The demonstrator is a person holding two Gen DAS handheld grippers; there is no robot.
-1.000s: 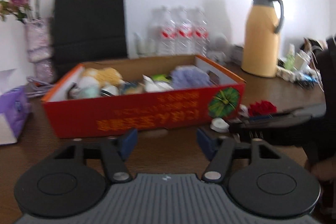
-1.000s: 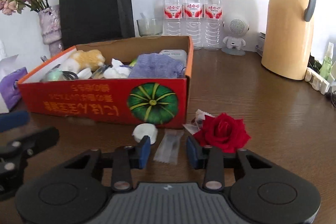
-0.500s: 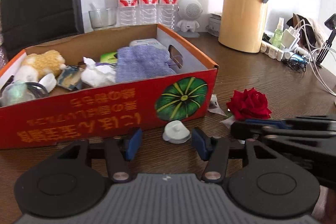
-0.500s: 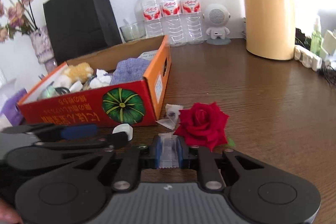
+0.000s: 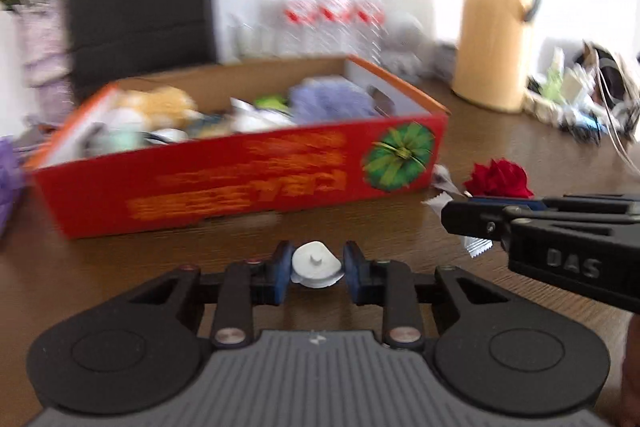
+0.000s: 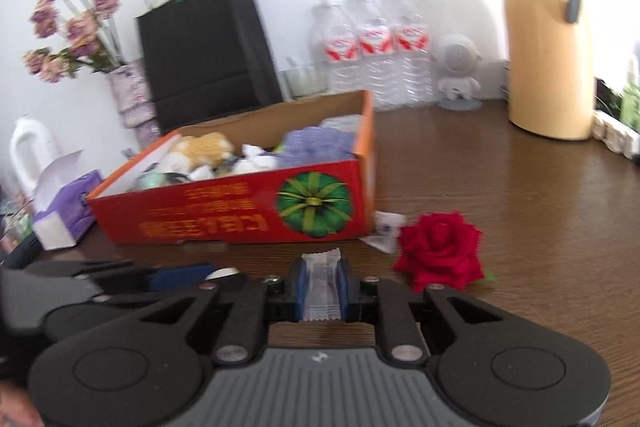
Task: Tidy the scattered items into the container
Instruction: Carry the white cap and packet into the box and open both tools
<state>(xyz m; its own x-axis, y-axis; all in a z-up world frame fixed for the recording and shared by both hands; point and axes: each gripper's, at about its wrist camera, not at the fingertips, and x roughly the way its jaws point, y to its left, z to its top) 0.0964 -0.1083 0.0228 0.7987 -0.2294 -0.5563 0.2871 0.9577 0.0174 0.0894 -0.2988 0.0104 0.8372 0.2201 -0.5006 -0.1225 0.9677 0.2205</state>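
Change since earlier frames: both grippers were apart over loose items a second ago; now each is closed on one, and both views have pulled back from the box.
Table (image 6: 520, 211): dark wood, carrying the box and the last loose items.
Box (image 6: 224, 211): red cardboard with a green pumpkin picture, open at the top, already holding a yellow plush toy (image 6: 204, 145), a purple cloth (image 6: 316, 147) and several white bits; most of the tidying looks done.
Right gripper (image 6: 320, 289): fingers pressed together on a clear plastic sachet (image 6: 320, 267), which stands between the blue pads, near the box's front wall and not yet over it.
Left gripper (image 5: 316, 267): fingers clamped on a small white cap (image 5: 316, 263), held in front of the box's long red side; whether it is lifted off the table I cannot tell.
Rose (image 6: 440, 251): red, lying on the table just beside the box's right front corner, untouched.
Wrapper (image 6: 382, 229): small crumpled white scrap between the rose and the box corner, on the table.
Progress: judging from this, two items are in hand and need carrying over the rim and dropping; the rose and the scrap are left after that.
Risk: the sachet is thin and slippery-looking, so it may slide from the pads on the way.
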